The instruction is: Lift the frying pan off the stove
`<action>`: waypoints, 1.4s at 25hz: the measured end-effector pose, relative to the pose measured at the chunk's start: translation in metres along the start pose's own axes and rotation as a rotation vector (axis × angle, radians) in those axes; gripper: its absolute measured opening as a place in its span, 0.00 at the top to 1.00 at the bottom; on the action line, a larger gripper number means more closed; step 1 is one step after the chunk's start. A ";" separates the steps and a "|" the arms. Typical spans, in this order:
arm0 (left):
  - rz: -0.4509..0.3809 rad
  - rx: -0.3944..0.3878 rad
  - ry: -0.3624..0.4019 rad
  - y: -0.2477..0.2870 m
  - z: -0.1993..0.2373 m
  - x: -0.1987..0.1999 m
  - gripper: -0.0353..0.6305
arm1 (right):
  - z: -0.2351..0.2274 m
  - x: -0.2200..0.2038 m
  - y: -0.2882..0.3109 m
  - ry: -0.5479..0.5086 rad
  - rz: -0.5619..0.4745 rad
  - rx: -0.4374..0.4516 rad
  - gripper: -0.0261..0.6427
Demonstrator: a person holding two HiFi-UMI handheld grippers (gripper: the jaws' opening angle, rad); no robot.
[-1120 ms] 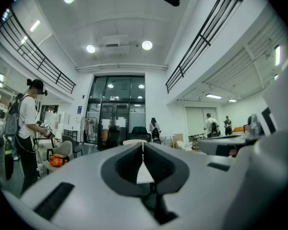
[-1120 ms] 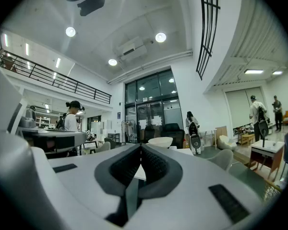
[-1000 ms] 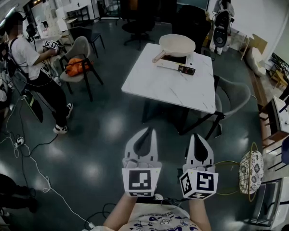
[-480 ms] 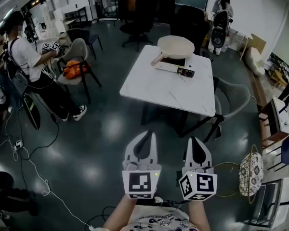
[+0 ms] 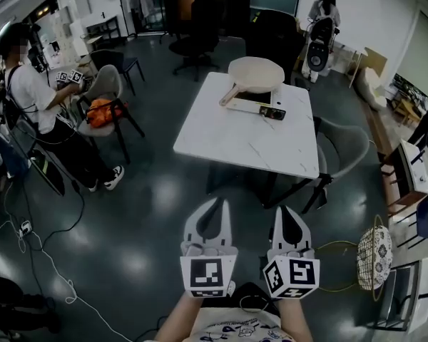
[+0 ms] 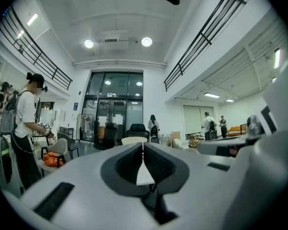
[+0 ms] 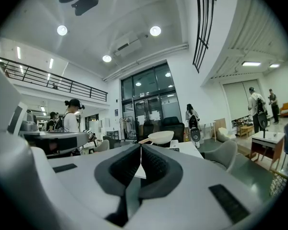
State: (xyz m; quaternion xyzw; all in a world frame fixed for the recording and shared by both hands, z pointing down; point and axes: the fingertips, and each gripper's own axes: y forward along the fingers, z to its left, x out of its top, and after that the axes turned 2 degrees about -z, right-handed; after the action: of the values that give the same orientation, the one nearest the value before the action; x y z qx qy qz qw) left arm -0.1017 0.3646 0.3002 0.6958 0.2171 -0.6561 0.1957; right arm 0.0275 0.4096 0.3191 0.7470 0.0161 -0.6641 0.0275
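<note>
One white table [image 5: 250, 137] stands well ahead of you, and nothing on it is within reach yet. At its far end sits a flat portable stove [image 5: 260, 107]. The cream frying pan [image 5: 255, 73] rests on top of that stove, its pale handle [image 5: 229, 95] angled out to the left and toward you. Expect the pan to be rigid and fairly light, since it looks empty from here. It will probably be bowl-heavy once it hangs from the handle, so it may droop or twist. The handle looks smooth, so clamp it close to the bowl. Nearest you, your left gripper [image 5: 217, 204] and right gripper [image 5: 285, 211] hang side by side, each with its jaws pressed together on nothing.
</note>
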 end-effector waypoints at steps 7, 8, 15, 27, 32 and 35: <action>0.026 0.001 -0.020 0.027 0.012 -0.008 0.91 | -0.002 -0.009 0.029 0.000 0.039 0.003 0.94; 0.027 0.003 -0.018 0.033 0.013 -0.009 0.91 | -0.003 -0.009 0.035 -0.003 0.042 0.007 0.94; 0.041 0.051 -0.014 0.081 0.030 -0.016 0.91 | -0.016 -0.009 0.092 0.005 0.049 0.060 0.94; 0.066 0.158 -0.024 0.196 0.060 -0.016 0.91 | -0.053 0.009 0.220 0.017 0.052 0.169 0.94; 0.070 0.194 -0.032 0.241 0.070 -0.020 0.91 | -0.067 0.008 0.268 0.013 0.060 0.205 0.94; 0.078 0.212 -0.043 0.262 0.075 -0.024 0.91 | -0.074 0.007 0.291 0.014 0.072 0.221 0.94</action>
State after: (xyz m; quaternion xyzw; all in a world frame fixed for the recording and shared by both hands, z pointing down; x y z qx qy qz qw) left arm -0.0182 0.1047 0.3164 0.7061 0.1152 -0.6822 0.1510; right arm 0.1193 0.1237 0.3264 0.7503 -0.0837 -0.6550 -0.0314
